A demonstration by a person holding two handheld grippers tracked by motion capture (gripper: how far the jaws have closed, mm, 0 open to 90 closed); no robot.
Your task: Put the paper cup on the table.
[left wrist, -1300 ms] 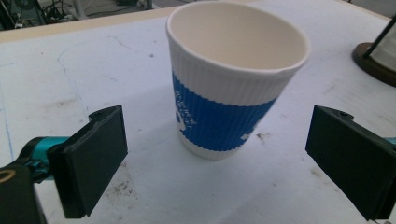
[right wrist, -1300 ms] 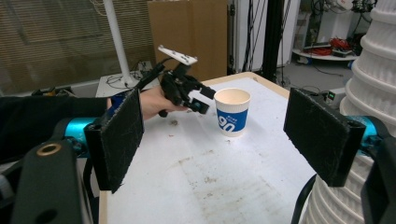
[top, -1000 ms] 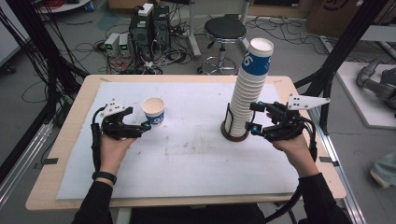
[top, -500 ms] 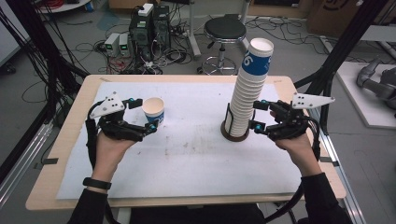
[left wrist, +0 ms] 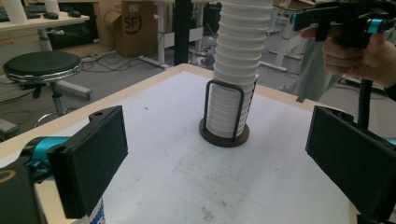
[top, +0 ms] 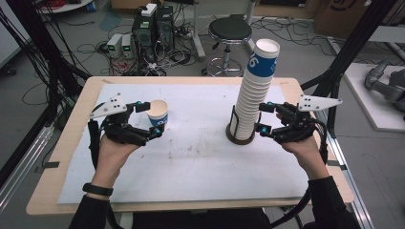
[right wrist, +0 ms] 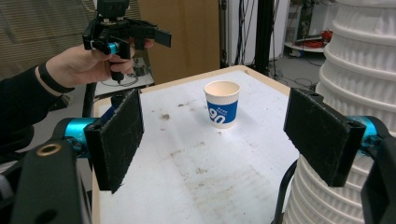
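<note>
Table: a pale wooden table (top: 71, 143) was covered by a white, faintly stained paper sheet (top: 191, 157).
Stack: a tall column of ribbed white paper cups (top: 252, 95), topped by a blue-banded cup, was seated in a dark round base with black wire uprights (top: 240, 136), on the sheet's right half.
Right gripper: the right gripper (top: 263, 118) was held just beside the stack's lower part, jaws parted and empty; nothing was seen between its rough black pads (right wrist: 116, 140).
Left gripper: the left gripper (top: 152, 119) was held wide apart around the single cup, pads not pressing on it.
Single cup: a small white paper cup with a blue printed band (right wrist: 222, 103) was seen upright and empty on the sheet's left half, well apart from the stack.
Risk: the thin, light cup could be judged easily tipped or crushed by an off-centre closing; the tall stack could be toppled if nudged by the right gripper.
</note>
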